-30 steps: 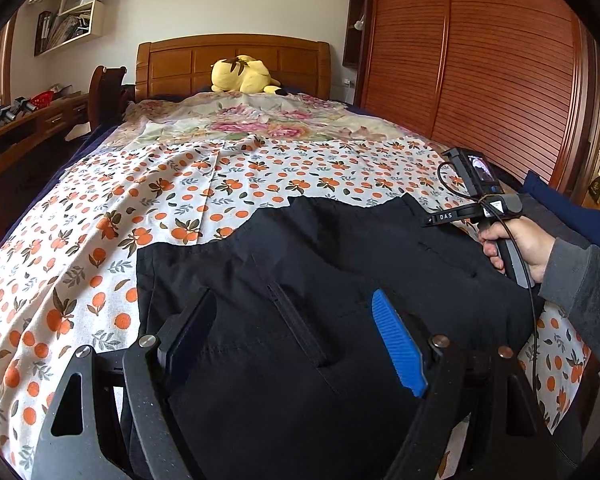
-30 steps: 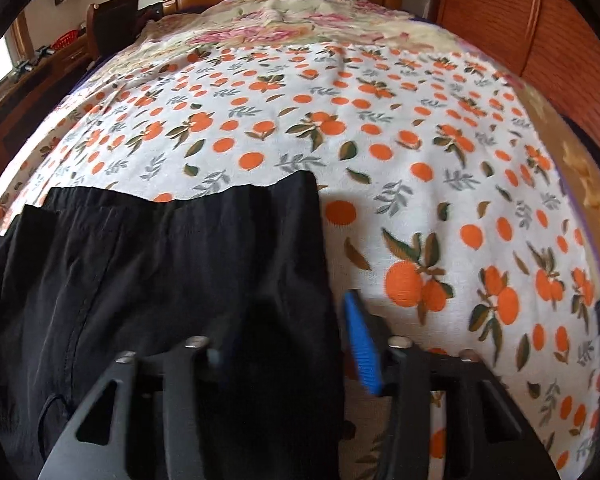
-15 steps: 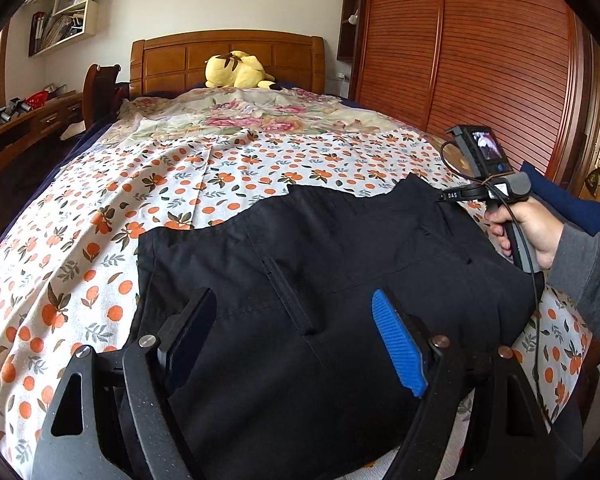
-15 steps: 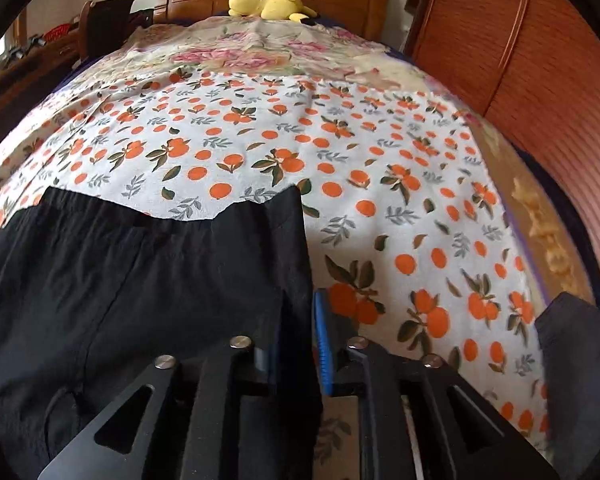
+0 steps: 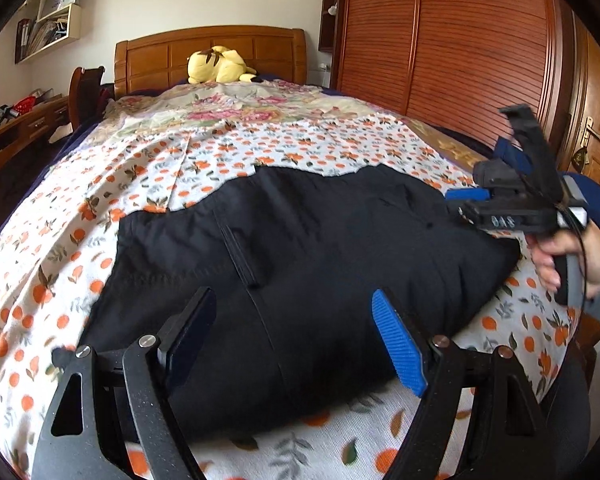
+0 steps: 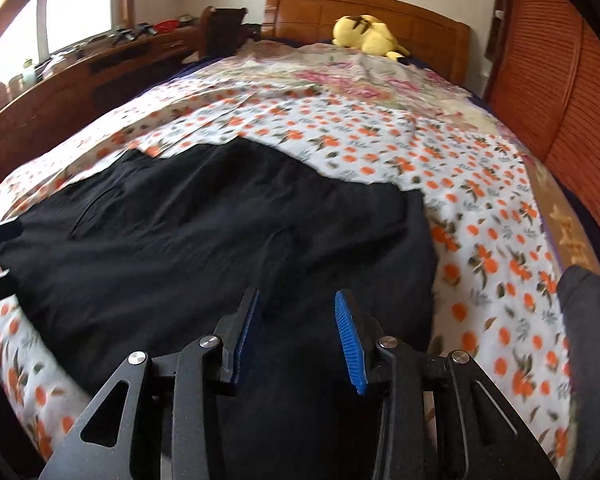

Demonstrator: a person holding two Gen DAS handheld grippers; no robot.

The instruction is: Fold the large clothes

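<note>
Black trousers [image 5: 308, 280] (folded) — orange-print bedsheet [image 5: 260, 152]

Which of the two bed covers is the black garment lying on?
The orange-fruit-print sheet nearer the foot holds the black garment. The pink floral cover lies farther up, near the headboard, untouched by it.

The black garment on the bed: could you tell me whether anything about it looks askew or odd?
The black garment lies slightly crooked; its far edge runs wavy and uneven across the orange-print sheet. Otherwise nothing stands out.
</note>
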